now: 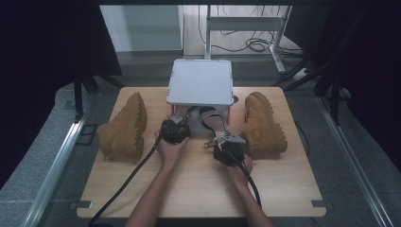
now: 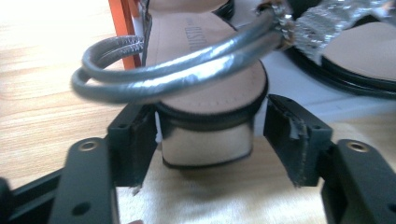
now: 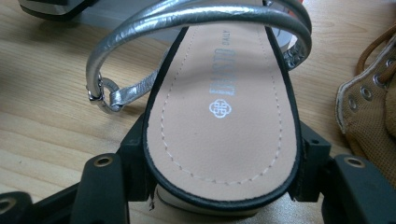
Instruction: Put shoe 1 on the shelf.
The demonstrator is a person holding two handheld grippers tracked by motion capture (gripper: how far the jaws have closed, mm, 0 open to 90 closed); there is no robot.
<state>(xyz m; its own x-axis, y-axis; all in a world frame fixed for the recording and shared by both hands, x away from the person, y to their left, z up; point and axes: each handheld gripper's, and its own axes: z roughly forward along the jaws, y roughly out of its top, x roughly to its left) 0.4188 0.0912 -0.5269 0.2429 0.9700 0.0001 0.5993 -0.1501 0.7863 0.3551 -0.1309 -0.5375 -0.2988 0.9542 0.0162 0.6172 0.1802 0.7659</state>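
A sandal [image 2: 210,140] with a tan insole, black rim and silver straps [image 2: 177,70] lies with its heel between the jaws of my left gripper [image 2: 212,126] [image 1: 176,128]. The left pad touches the heel, while a gap shows at the right pad. My right gripper [image 3: 224,158] [image 1: 228,144] is shut on the heel of the second sandal [image 3: 224,93] [image 1: 211,124], both pads pressing its sides. That sandal's silver strap arches over its insole.
A white box lid [image 1: 201,81] sits at the back middle of the wooden table [image 1: 189,184], with an orange box edge [image 2: 128,28] beneath. One tan boot [image 1: 124,127] lies on the left, another [image 1: 262,125] [image 3: 373,107] just right of my right gripper.
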